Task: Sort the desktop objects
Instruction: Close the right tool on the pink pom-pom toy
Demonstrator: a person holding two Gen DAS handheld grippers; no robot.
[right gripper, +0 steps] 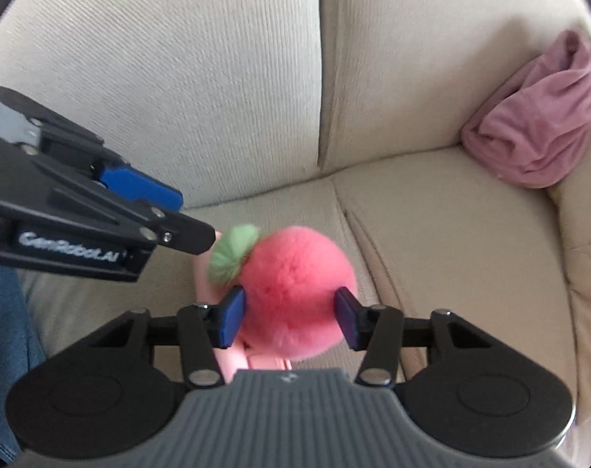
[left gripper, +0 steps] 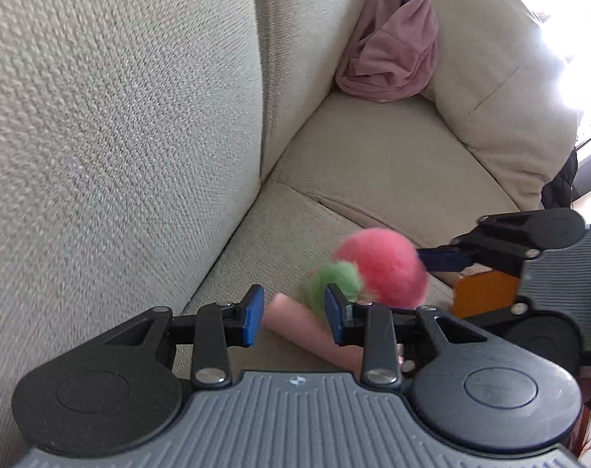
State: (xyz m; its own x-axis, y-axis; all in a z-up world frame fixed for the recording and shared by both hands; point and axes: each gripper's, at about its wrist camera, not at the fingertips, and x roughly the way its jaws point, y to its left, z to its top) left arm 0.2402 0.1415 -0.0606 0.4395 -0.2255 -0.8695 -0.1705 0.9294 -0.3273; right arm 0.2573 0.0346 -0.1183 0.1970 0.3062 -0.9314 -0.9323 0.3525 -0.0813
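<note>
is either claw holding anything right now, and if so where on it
Cannot tell for the right claw: the pink plush ball sits between its pads at the widest part. The left claw holds nothing; its pads are apart.

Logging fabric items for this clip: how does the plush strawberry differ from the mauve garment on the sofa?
The plush strawberry is round, fuzzy and bright pink-red with a green leaf tuft; the mauve garment is smooth, dull cloth, crumpled without shape. The strawberry sits between the right gripper's fingers near the front of the seat; the garment is slumped untouched in the back corner against the sofa's arm. Both are soft and pinkish.
</note>
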